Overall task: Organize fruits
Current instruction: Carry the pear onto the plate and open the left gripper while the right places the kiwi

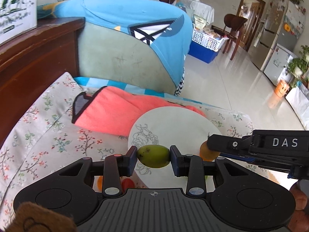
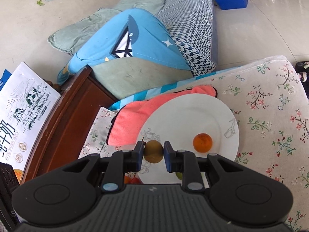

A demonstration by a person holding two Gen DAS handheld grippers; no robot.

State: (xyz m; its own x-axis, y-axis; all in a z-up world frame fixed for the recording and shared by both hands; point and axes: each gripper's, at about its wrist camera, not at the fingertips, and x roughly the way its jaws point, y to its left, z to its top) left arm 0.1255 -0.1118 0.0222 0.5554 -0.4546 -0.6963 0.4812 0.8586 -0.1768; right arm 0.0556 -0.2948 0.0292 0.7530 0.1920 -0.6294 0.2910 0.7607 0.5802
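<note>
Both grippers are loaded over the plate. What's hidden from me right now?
- Left wrist view: red and orange fruit below the left gripper holding the green fruit; its body covers them.
- Left wrist view: brown fruit, mostly behind the right gripper.
- Right wrist view: green piece on the white plate, hidden by a finger.

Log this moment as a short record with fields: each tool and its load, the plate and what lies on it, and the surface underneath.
left tool: shut on an oval green fruit, held above the plate
right tool: shut on a round brownish-olive fruit, held above the plate's near edge
plate: round white ceramic plate with a grey line drawing
on plate: one round orange fruit, lying apart from both tools
surface: floral-print cushion, with a coral-pink fleece cloth tucked partly under the plate
other fruit: bits of colour show below the tools, too hidden to identify
</note>
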